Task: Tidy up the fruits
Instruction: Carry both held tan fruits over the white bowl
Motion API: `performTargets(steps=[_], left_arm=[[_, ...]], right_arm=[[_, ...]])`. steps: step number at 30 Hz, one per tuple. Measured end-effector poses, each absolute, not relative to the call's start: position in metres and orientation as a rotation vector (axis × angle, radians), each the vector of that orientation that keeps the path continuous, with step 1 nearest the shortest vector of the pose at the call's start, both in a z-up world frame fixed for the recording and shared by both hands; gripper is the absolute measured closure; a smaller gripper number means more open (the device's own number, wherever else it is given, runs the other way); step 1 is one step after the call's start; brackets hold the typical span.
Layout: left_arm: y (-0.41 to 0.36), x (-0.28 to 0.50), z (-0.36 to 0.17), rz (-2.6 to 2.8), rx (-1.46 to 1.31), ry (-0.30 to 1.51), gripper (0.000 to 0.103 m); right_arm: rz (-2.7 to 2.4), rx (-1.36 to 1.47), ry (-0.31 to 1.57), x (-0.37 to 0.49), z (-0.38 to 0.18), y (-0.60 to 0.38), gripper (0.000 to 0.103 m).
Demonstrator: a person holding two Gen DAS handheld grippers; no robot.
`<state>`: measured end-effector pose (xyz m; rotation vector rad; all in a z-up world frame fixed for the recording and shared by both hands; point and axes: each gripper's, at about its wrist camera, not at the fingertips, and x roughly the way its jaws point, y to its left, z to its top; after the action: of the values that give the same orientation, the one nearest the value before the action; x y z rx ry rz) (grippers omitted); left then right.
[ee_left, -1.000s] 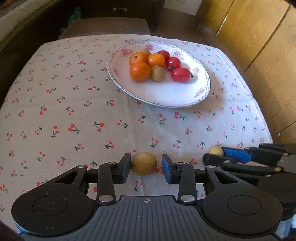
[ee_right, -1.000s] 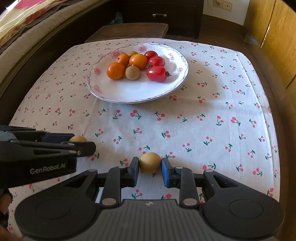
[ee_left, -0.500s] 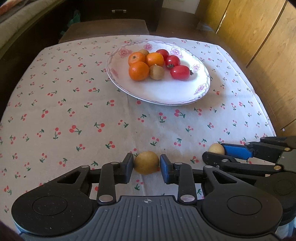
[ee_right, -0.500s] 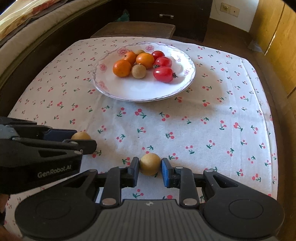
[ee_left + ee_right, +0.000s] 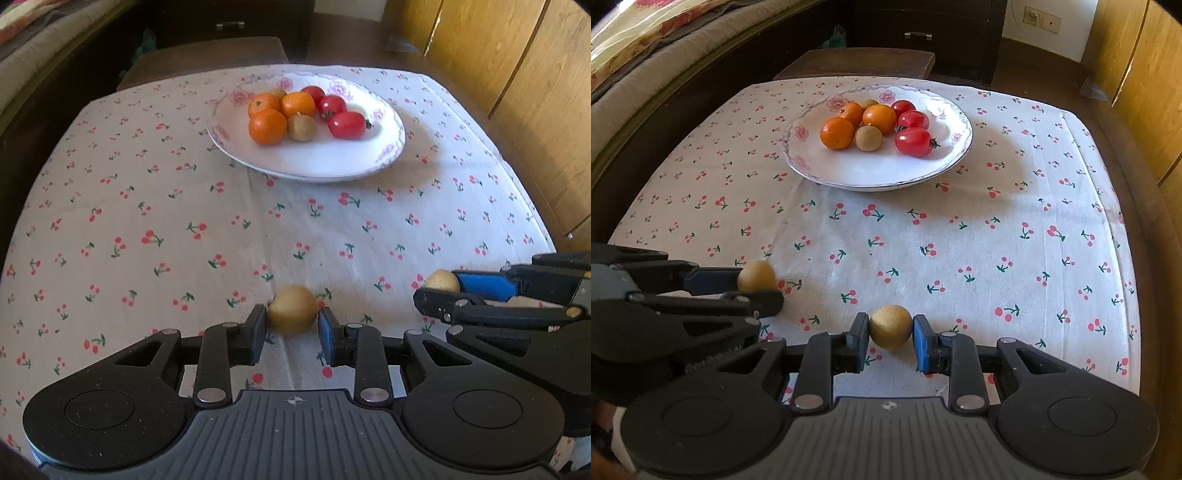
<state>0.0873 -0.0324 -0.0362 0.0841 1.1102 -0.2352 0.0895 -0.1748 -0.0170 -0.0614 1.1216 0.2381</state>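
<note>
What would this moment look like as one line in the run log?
left gripper: shut on tan fruit | right gripper: shut on second tan fruit | plate: oranges, tomatoes

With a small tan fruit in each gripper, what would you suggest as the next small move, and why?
Probably lift both and carry them to the plate: the left gripper and the right gripper are each shut on a longan, and the plate's near side is bare.
</note>
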Motion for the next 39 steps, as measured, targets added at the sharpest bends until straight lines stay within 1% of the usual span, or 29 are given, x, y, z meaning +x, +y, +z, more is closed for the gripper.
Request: performTargets(steps=[7, 9, 12, 18, 23, 30, 35, 37, 38, 39], left_arm=[[-0.035, 0.081, -0.037, -0.228, 0.113, 1.093, 0.064], [-0.036, 0.081, -0.037, -0.225, 0.112, 1.092, 0.066], [-0.036, 0.079, -0.036, -0.22, 0.103, 1.09, 0.073], [-0.026, 0.08, -0.027, -0.214, 0.027, 1.088, 0.077], [-0.024, 0.083, -0.013, -0.22, -0.016, 1.065, 0.077], [-0.026, 0.089, -0.008, -0.223, -0.038, 1.051, 0.077], [-0.027, 0.096, -0.016, -0.19, -0.036, 1.068, 0.072], [-0.027, 0.101, -0.019, -0.184, -0.059, 1.077, 0.066], [-0.028, 0.102, -0.02, -0.181, -0.061, 1.075, 0.06], [-0.029, 0.104, -0.021, -0.18, -0.056, 1.073, 0.06]], right_arm=[[0.241, -0.064, 1.127, 0.088, -0.02, -0.174, 0.076], [0.241, -0.059, 1.126, 0.089, -0.019, -0.175, 0.076], [0.239, -0.049, 1.121, 0.09, -0.018, -0.176, 0.076], [0.247, -0.029, 1.099, 0.088, -0.009, -0.18, 0.076], [0.244, -0.007, 1.082, 0.09, -0.003, -0.186, 0.076], [0.248, 0.021, 1.064, 0.094, 0.002, -0.189, 0.076], [0.248, 0.034, 1.06, 0.096, 0.003, -0.191, 0.076], [0.246, 0.036, 1.064, 0.097, 0.002, -0.192, 0.076], [0.247, 0.038, 1.065, 0.098, 0.001, -0.192, 0.076], [0.249, 0.038, 1.066, 0.098, 0.001, -0.192, 0.076]])
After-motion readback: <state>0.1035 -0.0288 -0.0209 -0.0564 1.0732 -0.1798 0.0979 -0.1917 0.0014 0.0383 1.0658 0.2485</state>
